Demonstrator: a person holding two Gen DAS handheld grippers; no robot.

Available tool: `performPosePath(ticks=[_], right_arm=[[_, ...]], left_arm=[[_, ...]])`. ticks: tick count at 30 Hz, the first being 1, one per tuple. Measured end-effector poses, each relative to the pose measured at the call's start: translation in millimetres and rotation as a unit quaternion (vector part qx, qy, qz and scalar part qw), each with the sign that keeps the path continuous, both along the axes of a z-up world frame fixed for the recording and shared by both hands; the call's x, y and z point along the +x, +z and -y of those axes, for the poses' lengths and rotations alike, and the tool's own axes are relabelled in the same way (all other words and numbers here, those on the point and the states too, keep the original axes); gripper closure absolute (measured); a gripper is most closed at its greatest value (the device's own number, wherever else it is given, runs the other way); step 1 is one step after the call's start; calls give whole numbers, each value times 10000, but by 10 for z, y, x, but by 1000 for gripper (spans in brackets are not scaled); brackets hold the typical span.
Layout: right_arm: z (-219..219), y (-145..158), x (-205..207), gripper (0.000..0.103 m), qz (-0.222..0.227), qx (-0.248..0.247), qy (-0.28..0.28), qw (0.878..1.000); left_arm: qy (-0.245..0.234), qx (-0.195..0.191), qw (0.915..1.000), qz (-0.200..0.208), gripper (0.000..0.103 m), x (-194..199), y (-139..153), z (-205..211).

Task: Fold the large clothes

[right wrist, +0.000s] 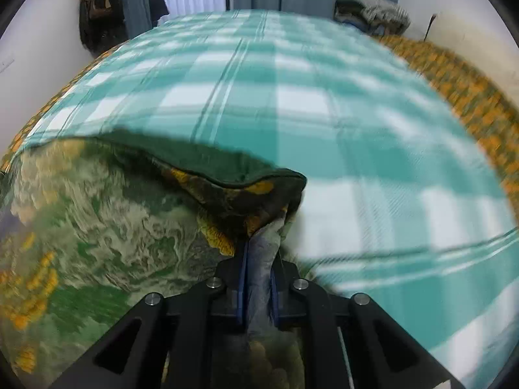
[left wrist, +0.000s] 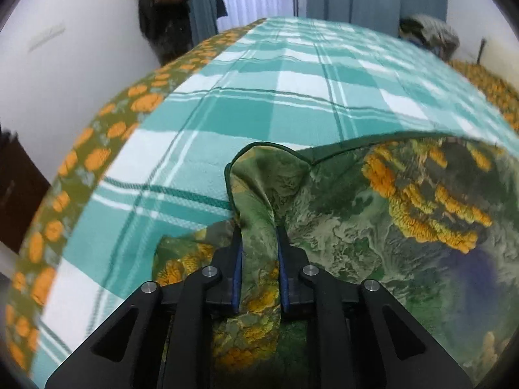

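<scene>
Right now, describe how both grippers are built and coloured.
The left gripper and the right gripper look alike: matte black angular linkage arms with triangular cut-outs, round silver pivot bolts, and two narrow black fingers lined with blue pads. No cables, markings or sleeves are visible.

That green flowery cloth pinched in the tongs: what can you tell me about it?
The green flowery cloth is a thin, silky-looking fabric printed in mottled greens with orange-yellow blossoms and edged in dark green. It lies rumpled over a teal checked blanket. The left tongs and right tongs each pinch a bunched corner of it.
</scene>
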State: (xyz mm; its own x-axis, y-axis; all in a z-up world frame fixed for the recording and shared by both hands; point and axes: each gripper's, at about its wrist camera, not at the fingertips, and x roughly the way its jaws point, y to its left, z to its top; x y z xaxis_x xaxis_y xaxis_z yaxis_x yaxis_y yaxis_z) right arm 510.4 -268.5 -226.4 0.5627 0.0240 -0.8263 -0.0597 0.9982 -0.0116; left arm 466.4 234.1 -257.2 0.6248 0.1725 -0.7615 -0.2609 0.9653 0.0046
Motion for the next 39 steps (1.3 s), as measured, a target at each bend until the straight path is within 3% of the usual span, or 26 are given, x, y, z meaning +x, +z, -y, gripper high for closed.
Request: performPosePath(ticks=[3, 5, 13, 39], right_arm=[[114, -29, -18, 89, 67, 393, -85, 9992], [127, -40, -7, 88, 32, 521, -95, 9986], [6, -66, -44, 88, 221, 115, -71, 9997], [27, -88, -55, 88, 267, 298, -59, 9992]], left_arm=[[-9, -554, 9984, 50, 84, 9, -61, -148], [1, -693, 9976, 94, 84, 5, -74, -163], [3, -539, 9984, 138, 84, 11, -80, -62], [0, -527, 9985, 144, 83, 8, -73, -63]])
